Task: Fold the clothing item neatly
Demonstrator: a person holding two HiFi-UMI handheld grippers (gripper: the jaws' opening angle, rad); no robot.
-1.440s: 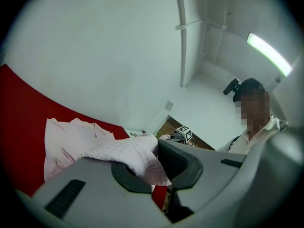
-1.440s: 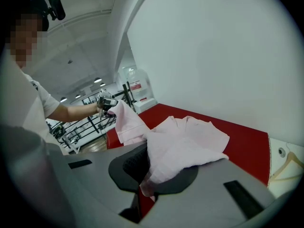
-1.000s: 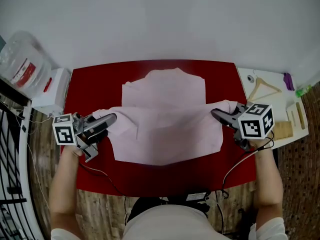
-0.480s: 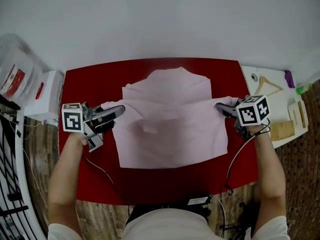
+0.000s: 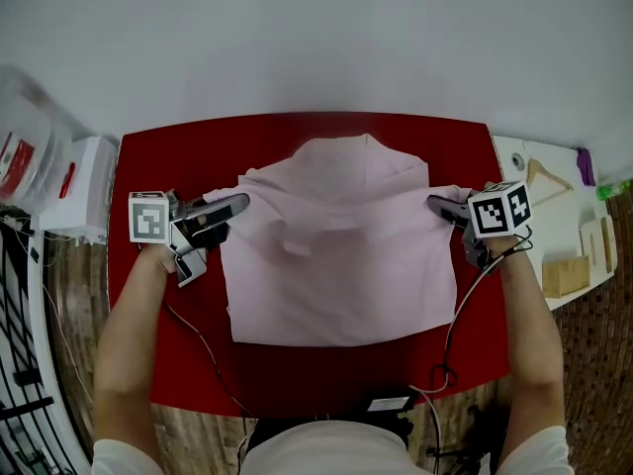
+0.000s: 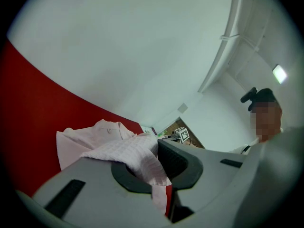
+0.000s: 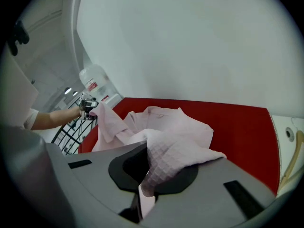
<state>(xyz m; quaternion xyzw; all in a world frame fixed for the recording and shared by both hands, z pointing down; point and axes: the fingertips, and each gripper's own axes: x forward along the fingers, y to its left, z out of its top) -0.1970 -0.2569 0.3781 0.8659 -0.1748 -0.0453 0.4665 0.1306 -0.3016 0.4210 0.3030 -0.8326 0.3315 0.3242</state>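
A pale pink shirt point(image 5: 331, 245) lies on the red table point(image 5: 158, 166), its lower half doubled up over the collar end. My left gripper point(image 5: 240, 203) is shut on the fold's left corner, and pink waffle cloth point(image 6: 137, 156) bunches between its jaws. At the shirt's right side my right gripper point(image 5: 433, 204) is shut on the other corner, where cloth point(image 7: 175, 160) spills out of its jaws. The collar point(image 5: 364, 146) shows beyond the held edge. Both grippers hold the cloth just above the table.
A white side table point(image 5: 554, 206) at the right carries a wooden hanger point(image 5: 547, 174) and small items. A white box point(image 5: 77, 181) and a clear water bottle point(image 5: 20, 127) stand at the left. Cables hang over the table's near edge.
Both grippers have carried the folded edge away from me toward the collar and lower. The shirt now lies flatter, with less of its upper part uncovered.
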